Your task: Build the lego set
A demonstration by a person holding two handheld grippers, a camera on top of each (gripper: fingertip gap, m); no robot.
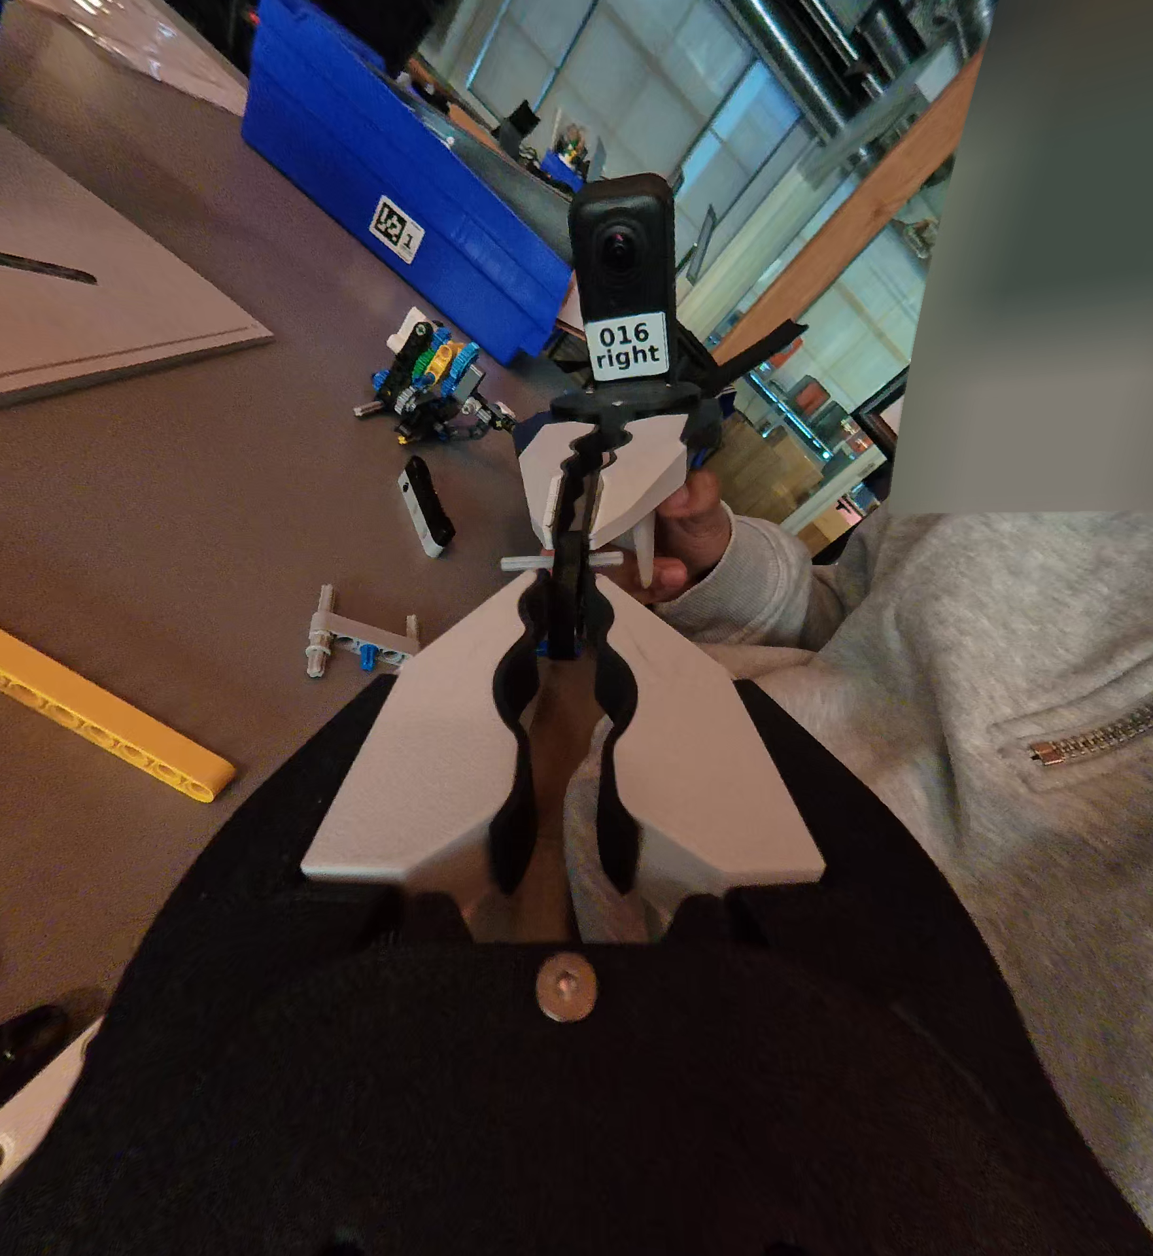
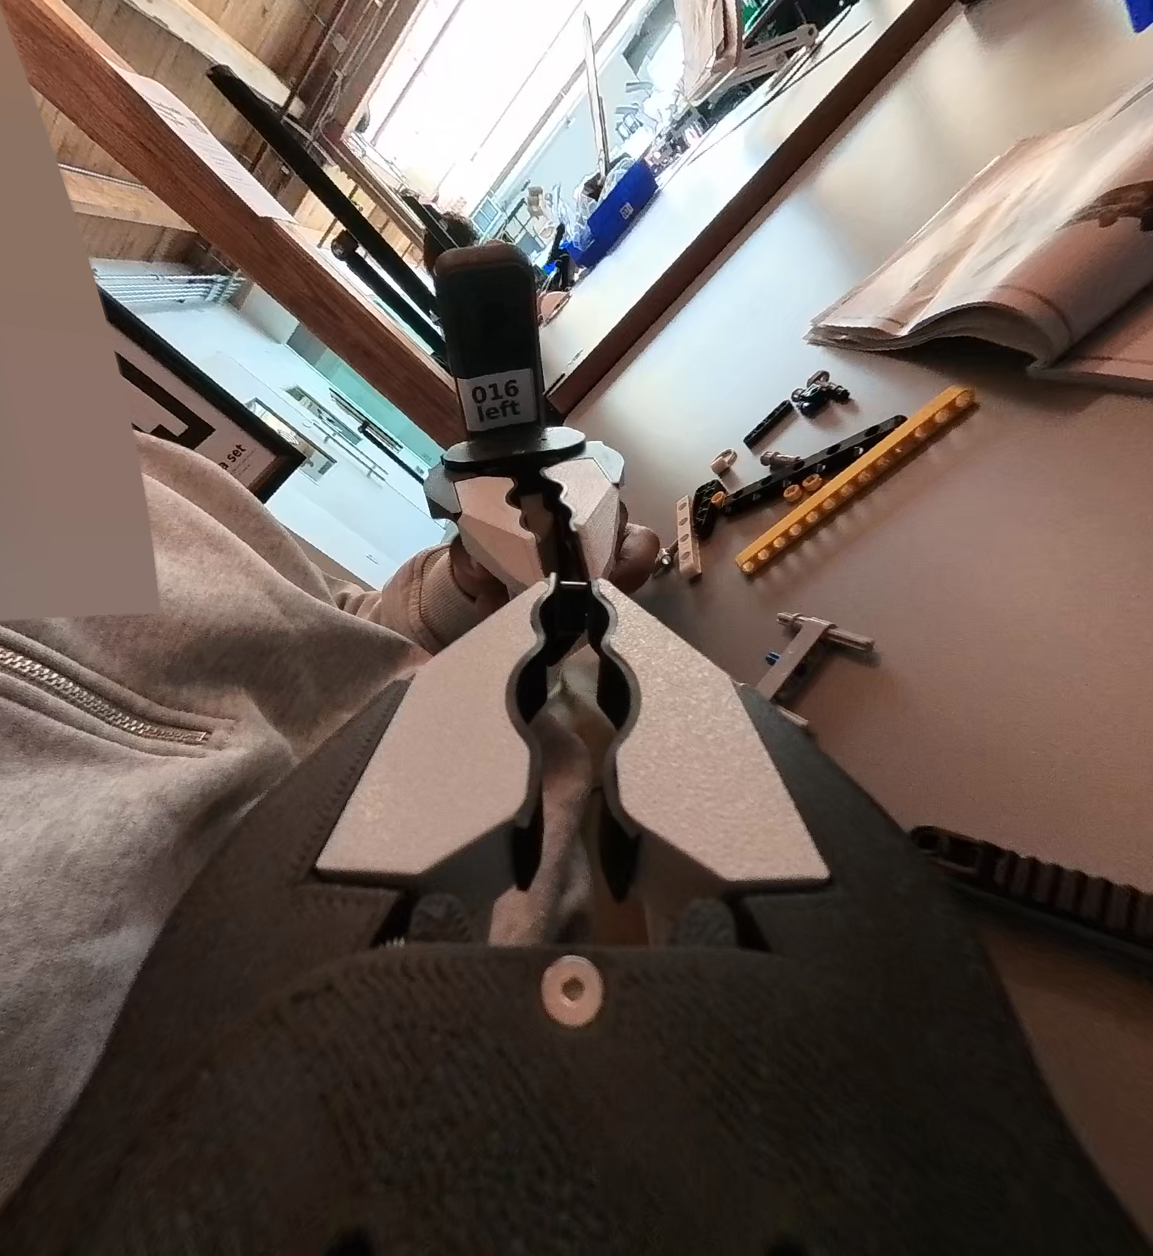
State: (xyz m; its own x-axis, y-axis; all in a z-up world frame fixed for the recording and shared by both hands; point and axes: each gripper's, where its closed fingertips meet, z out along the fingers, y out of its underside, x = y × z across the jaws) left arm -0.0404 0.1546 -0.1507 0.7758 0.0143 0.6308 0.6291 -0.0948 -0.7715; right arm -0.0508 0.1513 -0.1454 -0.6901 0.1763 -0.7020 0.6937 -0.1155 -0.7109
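My left gripper [image 1: 563, 590] and right gripper [image 2: 568, 588] face each other tip to tip above the table. Both are shut on the same small black lego beam [image 1: 565, 612], one from each end; it also shows in the right wrist view [image 2: 568, 567]. A grey axle [image 1: 522, 563] crosses the beam between the two sets of tips, and a bit of blue pin [image 1: 542, 647] shows beside it. The right gripper [image 1: 577, 544] shows in the left wrist view, and the left gripper [image 2: 563, 567] in the right wrist view. The pads hide most of the beam.
On the brown table lie a grey beam assembly with a blue pin [image 1: 356, 642], a long yellow beam [image 1: 84, 707], a multi-coloured gear assembly [image 1: 431, 387], a black-and-white part [image 1: 427, 506] and a blue bin [image 1: 390, 170]. An open booklet [image 2: 1035, 258], a long black beam [image 2: 818, 469] and a black track chain [image 2: 1069, 890] lie to the right. My two grippers' fingertips are within a few centimetres of each other. Left tips and right tips are each some 12 centimetres from the black track chain [image 2: 1069, 890]. The left camera catches it too, in the left wrist view [image 1: 421, 510].
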